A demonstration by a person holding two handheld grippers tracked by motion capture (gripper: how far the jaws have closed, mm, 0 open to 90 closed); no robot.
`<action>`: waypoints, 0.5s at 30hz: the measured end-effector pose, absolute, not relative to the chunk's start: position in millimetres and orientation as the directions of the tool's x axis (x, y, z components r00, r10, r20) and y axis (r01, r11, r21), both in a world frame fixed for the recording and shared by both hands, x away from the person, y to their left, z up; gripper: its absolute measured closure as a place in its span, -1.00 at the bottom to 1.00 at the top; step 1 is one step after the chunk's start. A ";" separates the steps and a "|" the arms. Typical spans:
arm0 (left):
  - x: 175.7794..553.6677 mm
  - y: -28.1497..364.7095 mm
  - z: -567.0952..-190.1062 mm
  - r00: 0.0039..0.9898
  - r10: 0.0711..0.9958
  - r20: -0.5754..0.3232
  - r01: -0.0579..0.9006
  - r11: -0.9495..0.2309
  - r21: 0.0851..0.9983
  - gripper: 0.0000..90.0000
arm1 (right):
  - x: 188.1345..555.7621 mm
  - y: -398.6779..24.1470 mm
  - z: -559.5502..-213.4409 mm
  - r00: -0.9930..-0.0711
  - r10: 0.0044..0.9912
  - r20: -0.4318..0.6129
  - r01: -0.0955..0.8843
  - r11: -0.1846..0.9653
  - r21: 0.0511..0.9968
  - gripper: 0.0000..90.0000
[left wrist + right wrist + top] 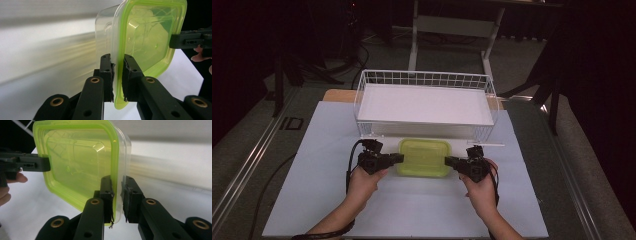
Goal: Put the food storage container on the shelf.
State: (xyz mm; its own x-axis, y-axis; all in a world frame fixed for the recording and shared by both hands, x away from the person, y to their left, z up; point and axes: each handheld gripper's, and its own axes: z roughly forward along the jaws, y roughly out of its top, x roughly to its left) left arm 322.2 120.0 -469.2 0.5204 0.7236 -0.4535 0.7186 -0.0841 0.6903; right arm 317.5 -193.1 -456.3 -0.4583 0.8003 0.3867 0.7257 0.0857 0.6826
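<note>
Your forearms reach forward side by side, each hand wrapped around its tool, jaws turned inward toward each other. Your left gripper [398, 158] is clamped on the left rim of the green-lidded container [424, 157], and your right gripper [448, 161] is clamped on its opposite rim, just before the wire basket [424, 79].

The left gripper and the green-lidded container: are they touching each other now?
Touching. In the left gripper view, the left gripper has both jaws closed on the rim of the container, with no gap on either side.
</note>
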 end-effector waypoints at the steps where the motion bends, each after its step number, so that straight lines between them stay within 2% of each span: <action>1: 324.2 119.6 -468.6 0.521 0.725 -0.451 0.713 -0.079 0.697 0.80 | 318.9 -193.0 -455.9 -0.460 0.801 0.383 0.721 0.086 0.687 0.77; 6: 331.5 117.3 -468.9 0.517 0.742 -0.426 0.702 -0.082 0.708 0.80 | 328.5 -191.4 -459.3 -0.445 0.811 0.379 0.717 0.070 0.693 0.77; 15: 346.4 115.0 -484.6 0.492 0.756 -0.433 0.716 -0.068 0.695 0.80 | 343.4 -186.8 -470.4 -0.426 0.835 0.347 0.716 0.077 0.694 0.77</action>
